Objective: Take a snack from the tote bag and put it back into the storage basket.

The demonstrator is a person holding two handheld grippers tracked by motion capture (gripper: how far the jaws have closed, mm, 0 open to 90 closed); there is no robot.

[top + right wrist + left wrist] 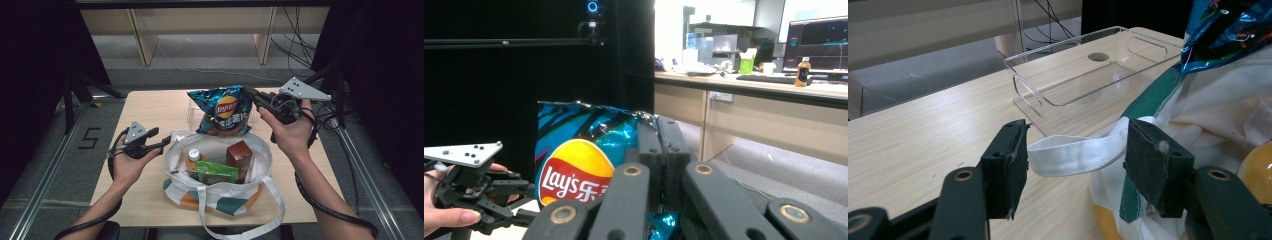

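Jaws of the left gripper (pixel 1075 165) stand open around the white fabric handle (pixel 1073 152) of the white cloth tote bag (pixel 220 192). Right gripper (pixel 255 97) jaws pinch the blue foil chip bag (pixel 222 111), hanging above the tote; several groceries already inside, chips remain.

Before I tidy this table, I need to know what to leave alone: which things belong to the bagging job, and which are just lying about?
In use:
- chip bag, clamped in the right gripper
- tote bag, its strap between the left gripper jaws
- bottle, brown box and green packet inside it

Lying about:
- clear plastic tray
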